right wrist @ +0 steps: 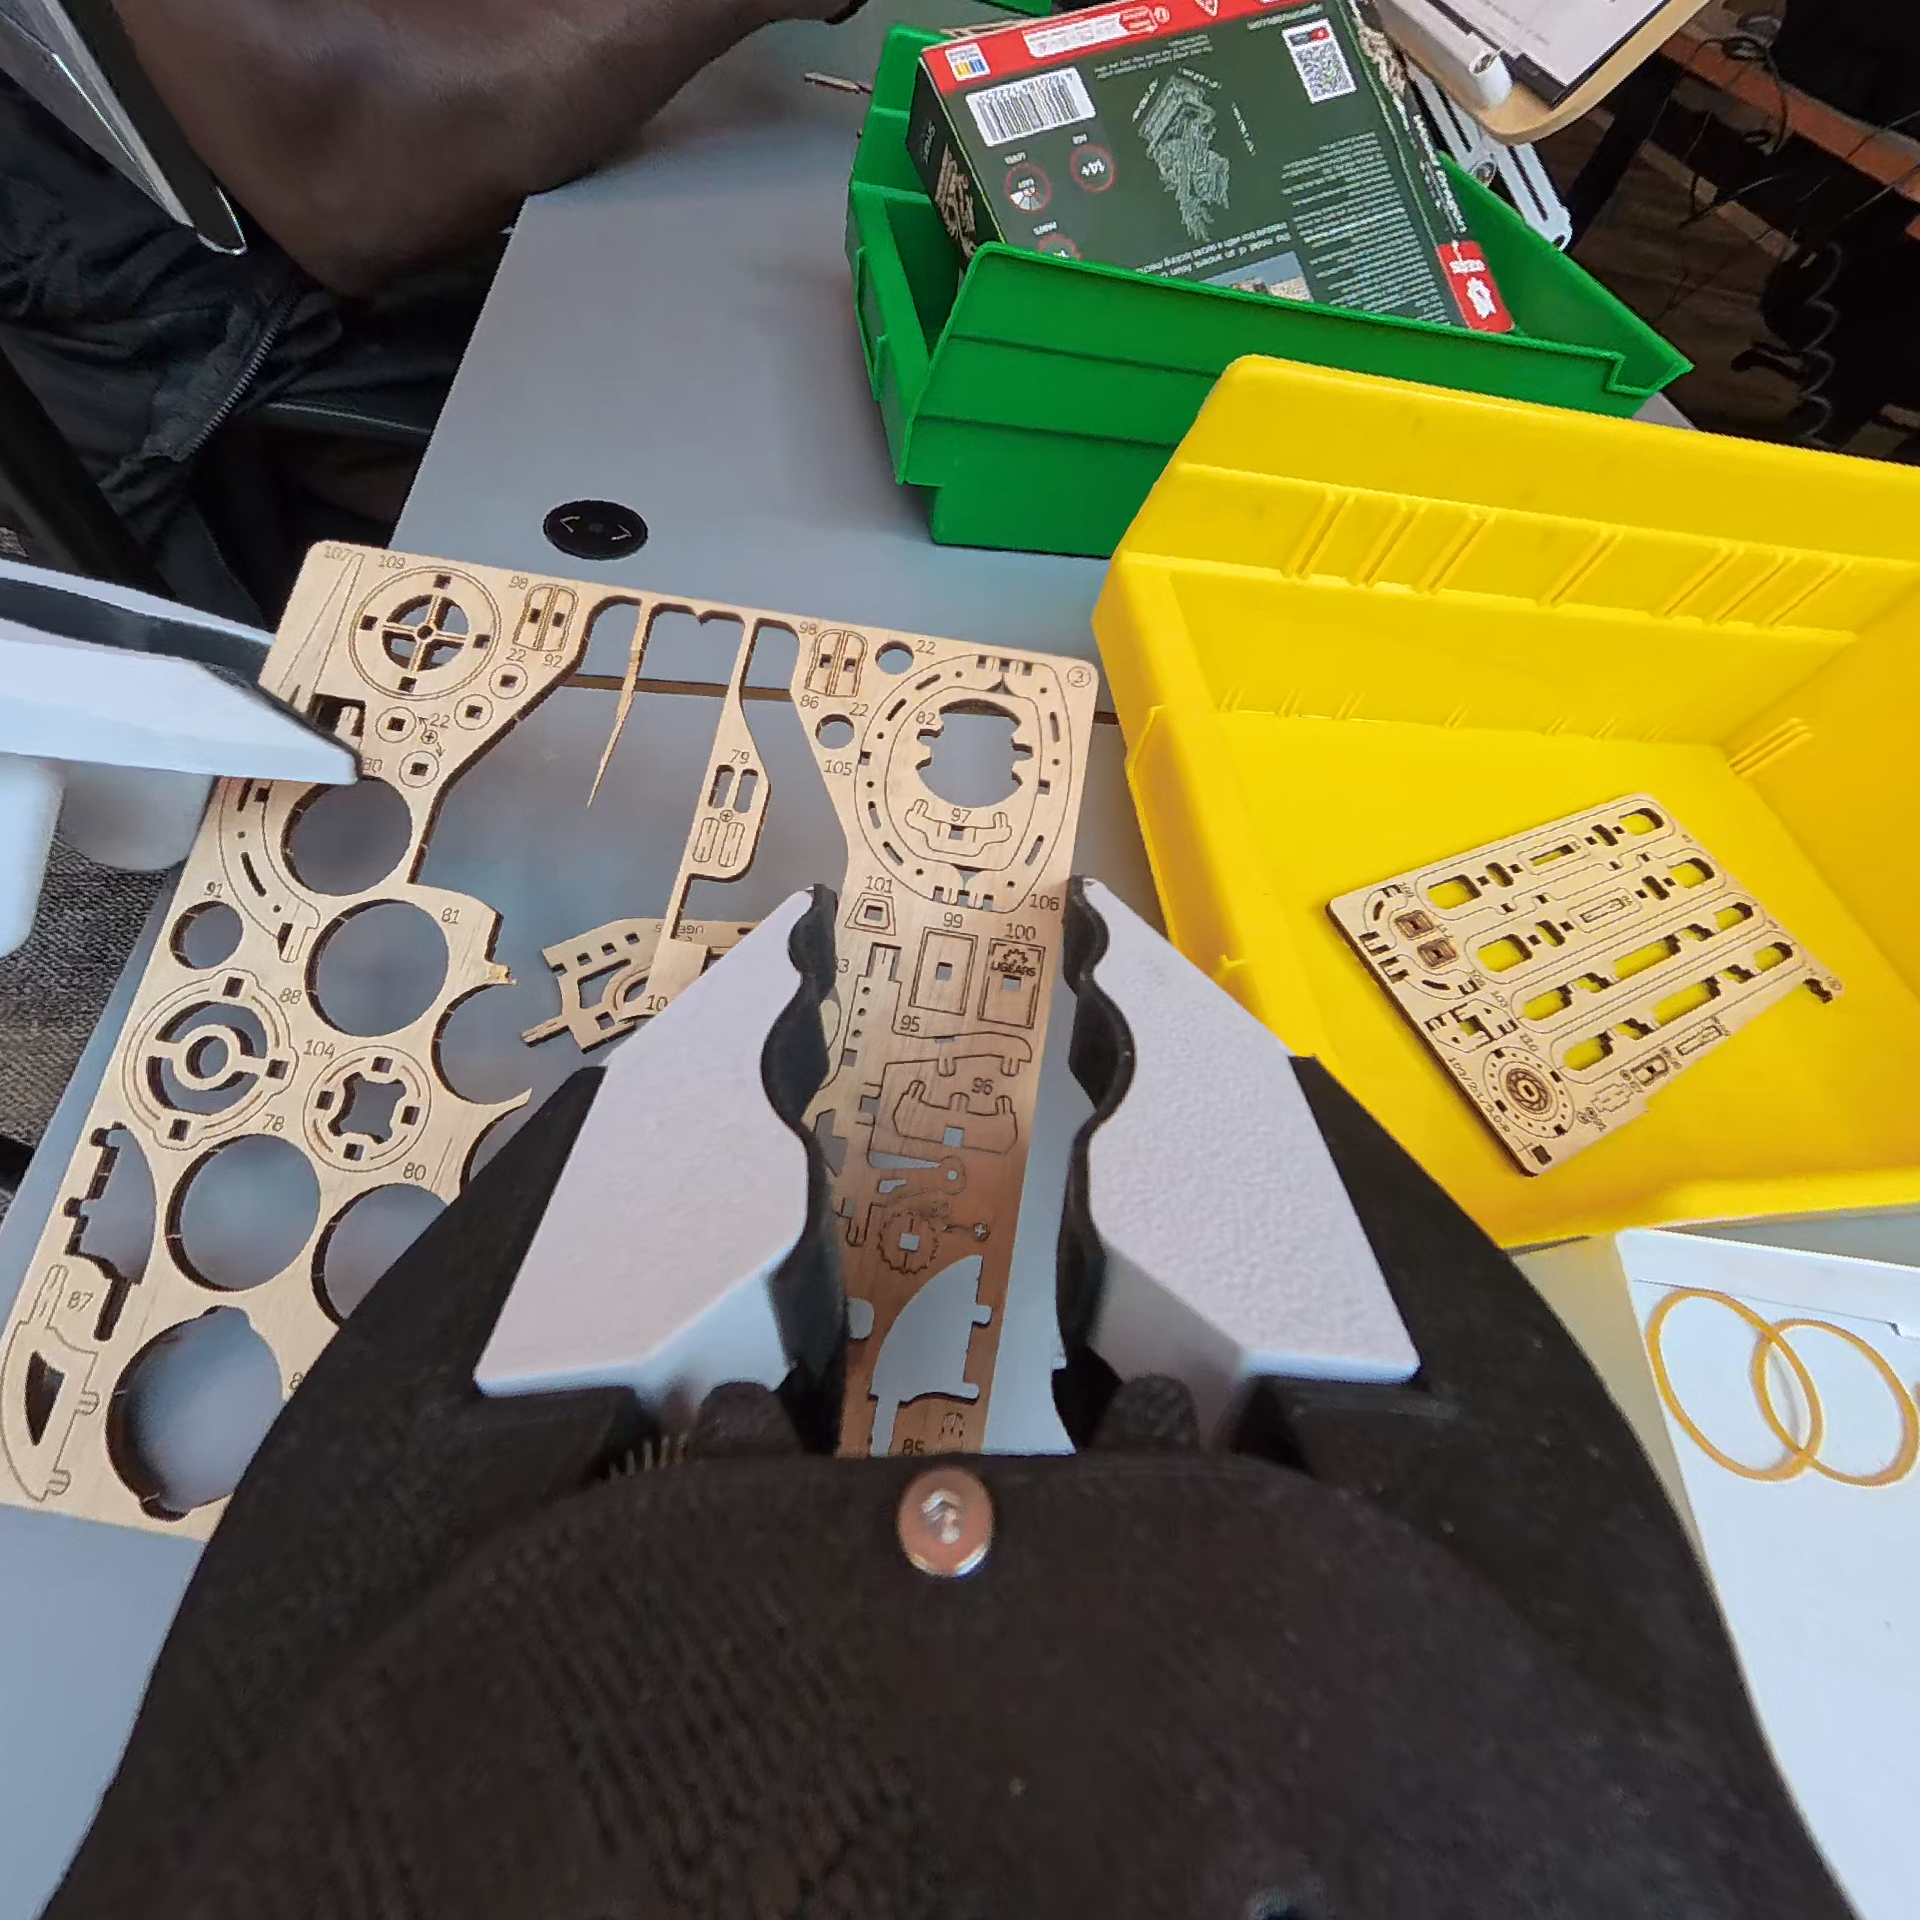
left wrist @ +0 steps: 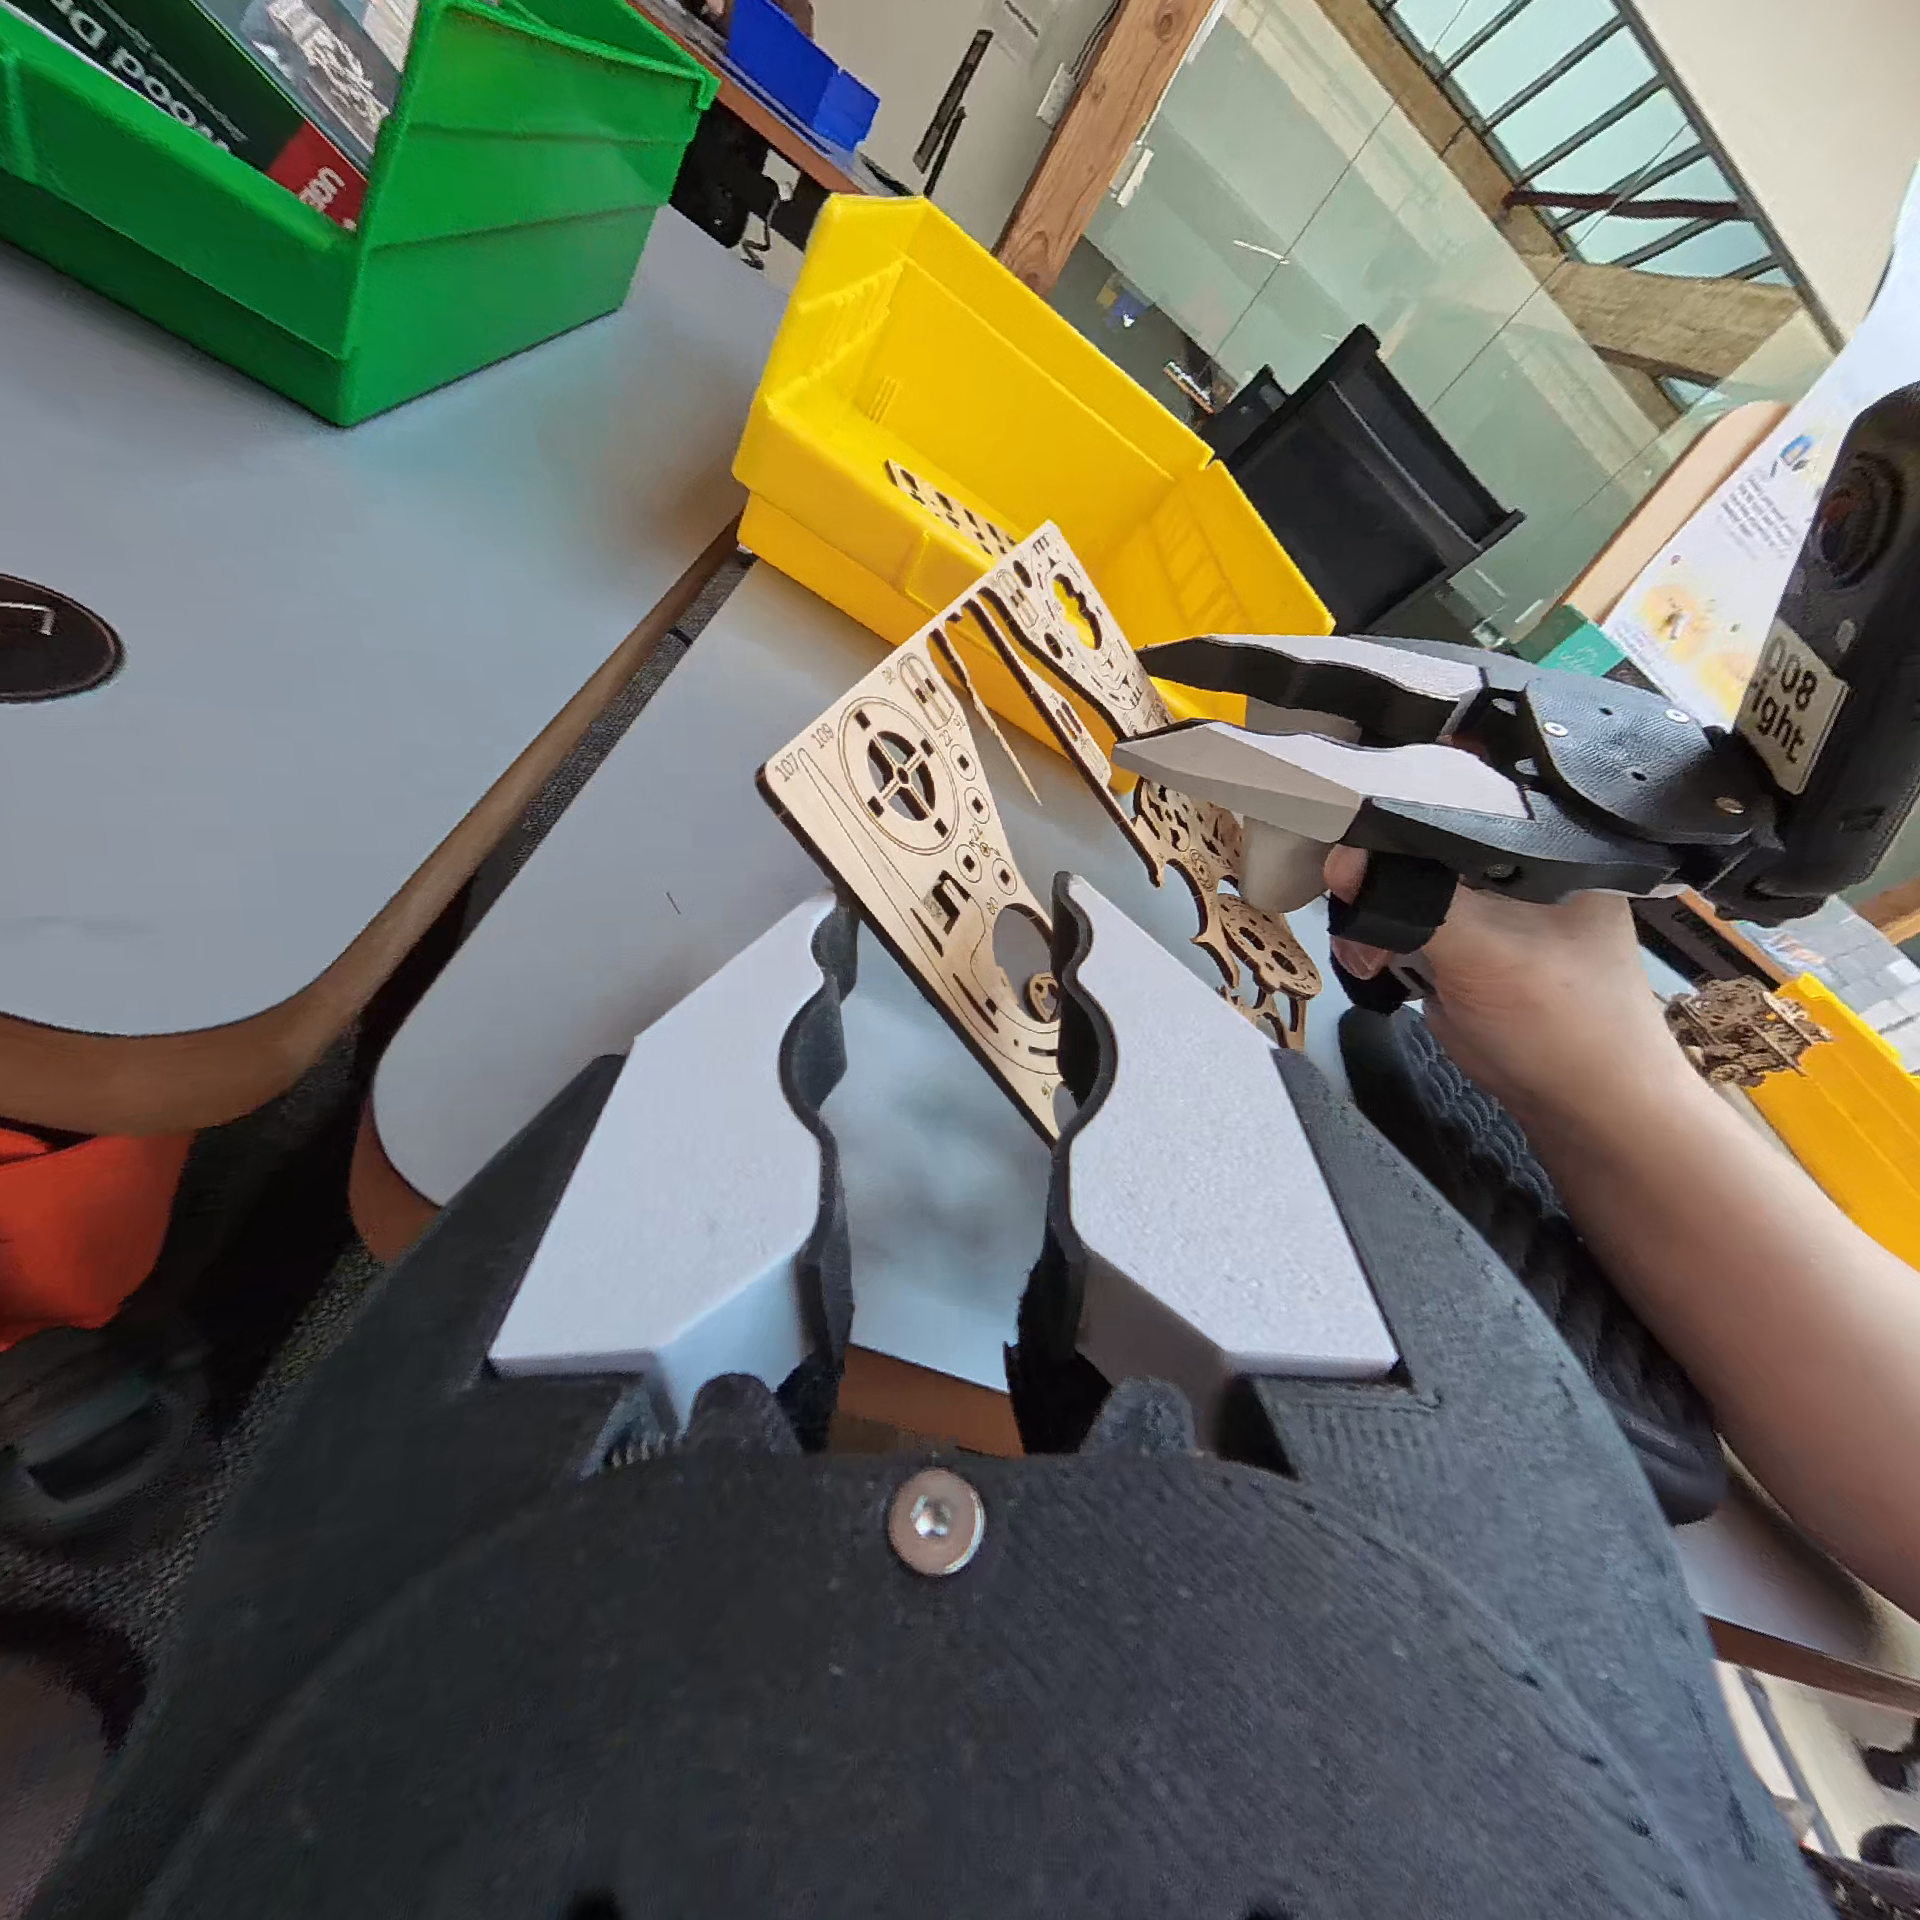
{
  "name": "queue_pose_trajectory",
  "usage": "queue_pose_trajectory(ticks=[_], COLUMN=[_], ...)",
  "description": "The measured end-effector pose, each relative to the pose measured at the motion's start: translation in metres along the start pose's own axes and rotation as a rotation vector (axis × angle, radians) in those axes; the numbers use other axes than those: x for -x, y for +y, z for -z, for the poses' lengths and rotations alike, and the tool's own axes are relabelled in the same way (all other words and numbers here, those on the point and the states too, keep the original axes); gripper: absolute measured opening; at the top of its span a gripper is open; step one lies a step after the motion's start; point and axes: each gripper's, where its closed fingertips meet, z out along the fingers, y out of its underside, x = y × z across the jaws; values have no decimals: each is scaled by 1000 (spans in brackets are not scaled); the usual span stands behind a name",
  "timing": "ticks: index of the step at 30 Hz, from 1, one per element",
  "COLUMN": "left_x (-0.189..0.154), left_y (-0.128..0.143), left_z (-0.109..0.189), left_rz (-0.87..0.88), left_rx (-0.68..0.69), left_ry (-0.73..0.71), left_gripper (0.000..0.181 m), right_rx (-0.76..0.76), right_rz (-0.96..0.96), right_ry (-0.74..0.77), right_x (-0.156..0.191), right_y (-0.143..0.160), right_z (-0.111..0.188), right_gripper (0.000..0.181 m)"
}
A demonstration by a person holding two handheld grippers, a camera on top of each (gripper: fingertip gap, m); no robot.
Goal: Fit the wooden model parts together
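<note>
A large laser-cut wooden sheet (left wrist: 894, 790) with several parts punched out is held tilted above the grey table (left wrist: 312, 499). My left gripper (left wrist: 951, 904) has the sheet's corner slanting between its jaws, touching both pads. In the right wrist view it (right wrist: 322, 727) sits at the sheet's (right wrist: 301, 1049) far left corner, one finger above it and one below. My right gripper (right wrist: 945, 894) is open and hovers close over the sheet's right strip. It also shows in the left wrist view (left wrist: 1130, 704). A loose wooden part (right wrist: 592, 987) lies below the sheet.
A yellow bin (right wrist: 1455, 499) to the right holds a smaller wooden sheet (right wrist: 1579, 977). A green bin (right wrist: 1143, 416) behind holds the kit box (right wrist: 1195, 156). Two rubber bands (right wrist: 1787, 1382) lie on white paper. A partly built model (left wrist: 1735, 1023) sits on another yellow bin. A person's arm (right wrist: 416, 125) rests at the far side.
</note>
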Motion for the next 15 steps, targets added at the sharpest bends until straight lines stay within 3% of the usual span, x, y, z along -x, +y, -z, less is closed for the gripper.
queue_pose_trajectory(ticks=[6, 15], left_x=[-15, -32], left_y=[-8, -15], left_z=[2, 5], left_rz=[-16, -86], left_rx=[-52, -97], left_ry=[103, 159], left_gripper=[11, 8], right_rx=[-10, -69], right_rz=[-3, -37], right_ry=[-17, -129], right_x=[0, -6], right_y=[3, 2], right_z=[2, 17], right_gripper=[44, 53])
